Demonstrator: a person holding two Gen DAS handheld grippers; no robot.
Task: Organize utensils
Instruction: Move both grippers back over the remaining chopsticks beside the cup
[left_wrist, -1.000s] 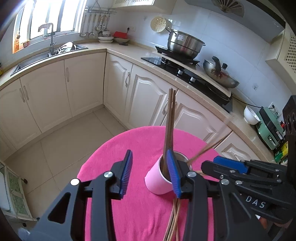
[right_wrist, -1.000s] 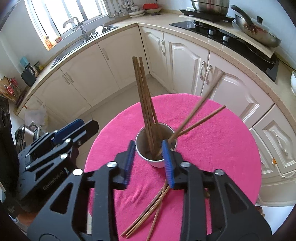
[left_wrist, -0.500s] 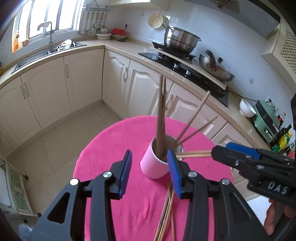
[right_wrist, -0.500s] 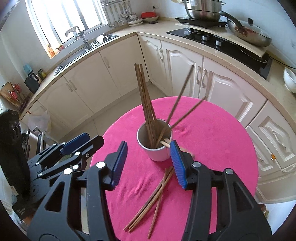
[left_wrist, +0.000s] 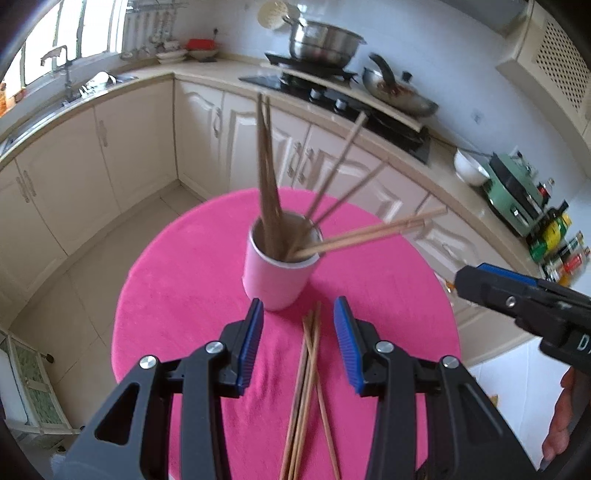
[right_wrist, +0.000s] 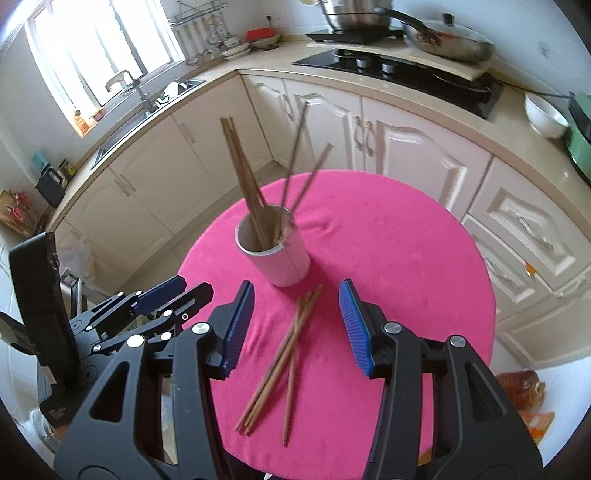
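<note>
A pink cup (left_wrist: 277, 277) (right_wrist: 284, 264) stands on the round table's pink cloth (left_wrist: 184, 277) (right_wrist: 406, 277). Several wooden chopsticks (left_wrist: 266, 177) (right_wrist: 243, 177) stand in it, and a pair (left_wrist: 369, 232) leans low over its rim to the right. More loose chopsticks (left_wrist: 306, 387) (right_wrist: 280, 358) lie on the cloth in front of the cup. My left gripper (left_wrist: 298, 314) hangs open above their far ends, short of the cup. My right gripper (right_wrist: 296, 295) is open too, with nothing held. Each gripper also shows in the other's view: the right gripper (left_wrist: 480, 277), the left gripper (right_wrist: 177, 291).
Cream cabinets wrap around behind the table, with a hob (left_wrist: 332, 96), a steel pot (left_wrist: 321, 40) and a wok (left_wrist: 399, 96) on the counter. A sink (right_wrist: 159, 99) sits under the window. A white bowl (left_wrist: 469, 170) and bottles stand at the right. A person's hand (left_wrist: 561, 417) shows at the right edge.
Both grippers have drawn back from the cup, so it looks smaller and farther. The right gripper has come away from a pair of chopsticks, which now lean in the cup.
</note>
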